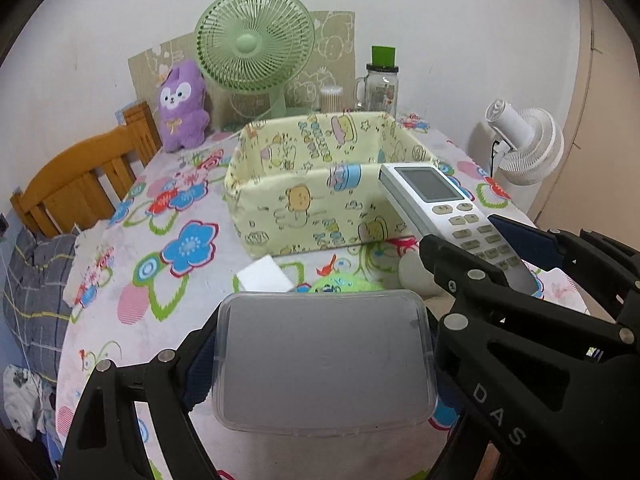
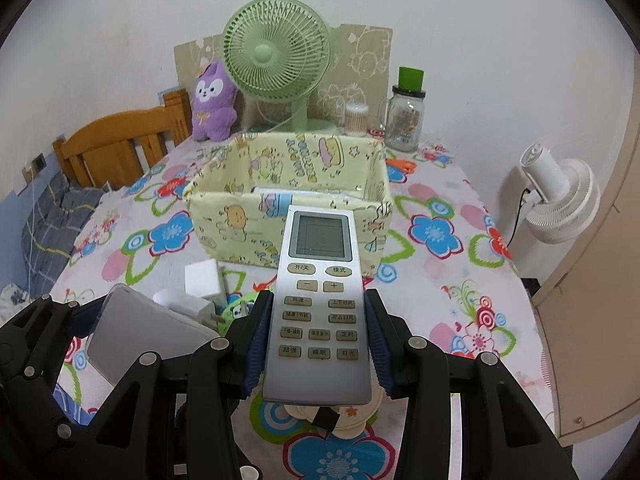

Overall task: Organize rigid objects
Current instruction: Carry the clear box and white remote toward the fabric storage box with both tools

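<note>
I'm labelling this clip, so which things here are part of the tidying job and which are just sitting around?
Job: remote control in right gripper; clear plastic box in left gripper; yellow fabric bin.

Lying about: green fan, purple plush, glass jar, white fan.

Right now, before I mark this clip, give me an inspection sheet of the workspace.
Surface: floral tablecloth over the table.
Job's things: yellow fabric bin; remote control; clear plastic container.
Clutter: white block, charger plug, green toy.
Grippers: left gripper jaws clamp the container; right gripper jaws clamp the remote.
Cables: black cord at the white fan.
Surroundings: green fan, purple plush, jar, wooden headboard.
</note>
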### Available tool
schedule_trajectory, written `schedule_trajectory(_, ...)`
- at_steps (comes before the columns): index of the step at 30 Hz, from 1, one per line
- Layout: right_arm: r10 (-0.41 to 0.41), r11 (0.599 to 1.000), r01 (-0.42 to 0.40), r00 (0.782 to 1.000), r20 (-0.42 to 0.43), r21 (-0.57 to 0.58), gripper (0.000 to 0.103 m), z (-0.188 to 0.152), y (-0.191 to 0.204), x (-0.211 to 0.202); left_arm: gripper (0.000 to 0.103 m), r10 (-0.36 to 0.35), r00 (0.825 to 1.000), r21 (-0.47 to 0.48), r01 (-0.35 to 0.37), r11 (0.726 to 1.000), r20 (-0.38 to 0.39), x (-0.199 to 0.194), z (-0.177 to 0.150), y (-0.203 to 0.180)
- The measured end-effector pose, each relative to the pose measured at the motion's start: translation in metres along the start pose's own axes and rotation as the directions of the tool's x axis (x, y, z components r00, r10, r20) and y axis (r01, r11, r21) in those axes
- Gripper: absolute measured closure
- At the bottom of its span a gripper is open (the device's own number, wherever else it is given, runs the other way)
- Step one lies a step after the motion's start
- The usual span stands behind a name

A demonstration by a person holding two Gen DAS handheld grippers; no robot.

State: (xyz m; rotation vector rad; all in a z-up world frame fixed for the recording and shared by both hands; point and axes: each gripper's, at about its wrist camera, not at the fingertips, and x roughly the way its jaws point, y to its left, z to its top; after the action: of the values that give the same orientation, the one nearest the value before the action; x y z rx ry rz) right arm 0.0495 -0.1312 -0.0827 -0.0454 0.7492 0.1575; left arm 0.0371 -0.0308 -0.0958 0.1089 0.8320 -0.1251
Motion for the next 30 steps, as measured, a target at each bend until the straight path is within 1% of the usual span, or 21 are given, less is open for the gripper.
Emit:
schedule_trajectory(5,0.012,1.000,-0.012,1.000,0.014,0.004,0.056,0.011,0.000,-0.006,0.014,0.017,1.000,0.002,-0.017,1.000,0.025,-0.009,0.011,0.002)
schedule_trajectory(8,0.013,1.000,-0.013,0.999,0.037,-0.008,0.056,0.022,0.001,-0.011,0.014,0.036,0.998,0.001,-0.036,0.999,0.052,-0.015,0.021,0.003)
schedule_trajectory(13,0.014,1.000,-0.012,0.998,0.065,-0.018,0.056,0.036,0.002,-0.016,0.014,0.039,0.997,-0.003,-0.039,0.999,0.072,-0.019,0.033,0.007)
schedule_trajectory(30,-0.020,1.000,0.019,0.995,0.096,0.006,0.056,0.065,-0.009,-0.008,0.014,0.043,0.994,0.010,-0.044,0.999,0.105,-0.011,0.065,0.007)
